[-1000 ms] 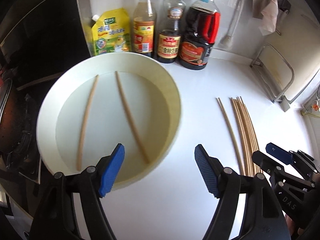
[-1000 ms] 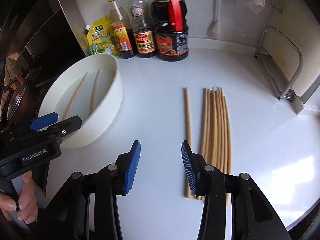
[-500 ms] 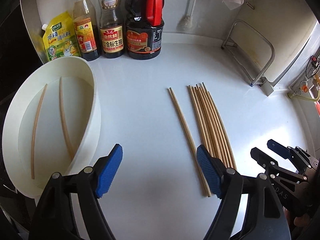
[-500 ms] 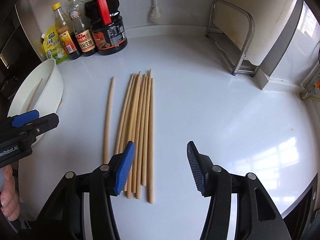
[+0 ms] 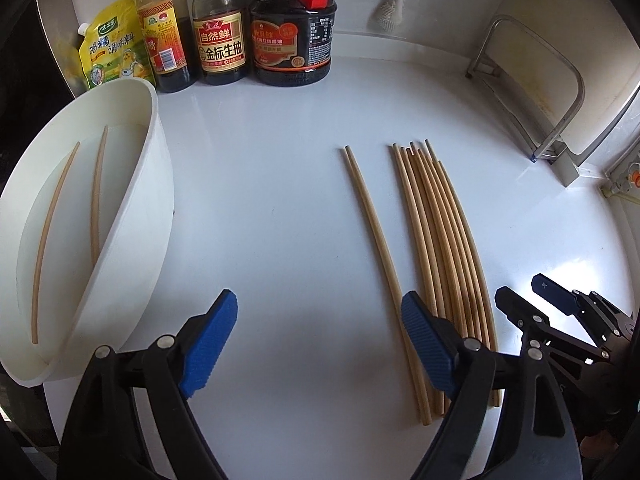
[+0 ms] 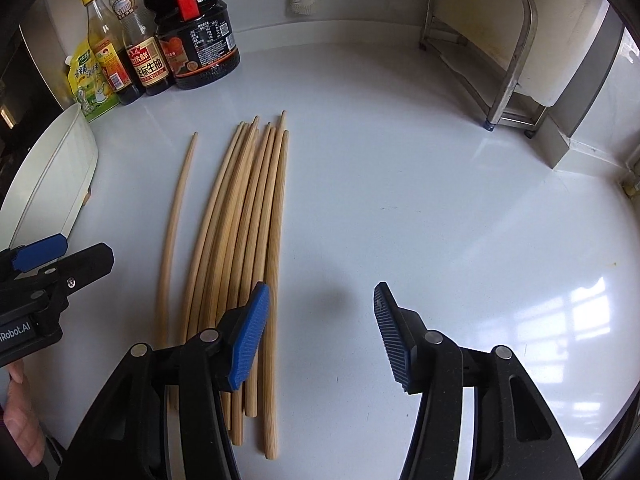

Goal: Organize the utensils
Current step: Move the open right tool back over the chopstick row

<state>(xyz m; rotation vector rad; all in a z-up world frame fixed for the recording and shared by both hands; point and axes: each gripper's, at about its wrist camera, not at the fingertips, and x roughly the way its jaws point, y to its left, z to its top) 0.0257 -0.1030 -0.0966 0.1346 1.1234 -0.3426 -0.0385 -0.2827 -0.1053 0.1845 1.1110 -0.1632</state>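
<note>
A glossy white countertop [image 5: 280,208] carried everything. A white round basin [image 5: 132,240] sat on it as the landmark. Behind the basin, along the back wall, stood a yellow seasoning pouch [image 5: 110,46], two slim sauce bottles [image 5: 218,36] and a dark soy sauce jug [image 5: 294,40] in a row. To the right of the basin, well apart from it, a single wooden chopstick [image 5: 374,232] lay alone. Just beyond that, farther from the basin, a bundle of chopsticks [image 5: 444,240] lay side by side, touching. Farthest from the basin, a metal rack [image 6: 496,80] stood at the counter's right back corner.
</note>
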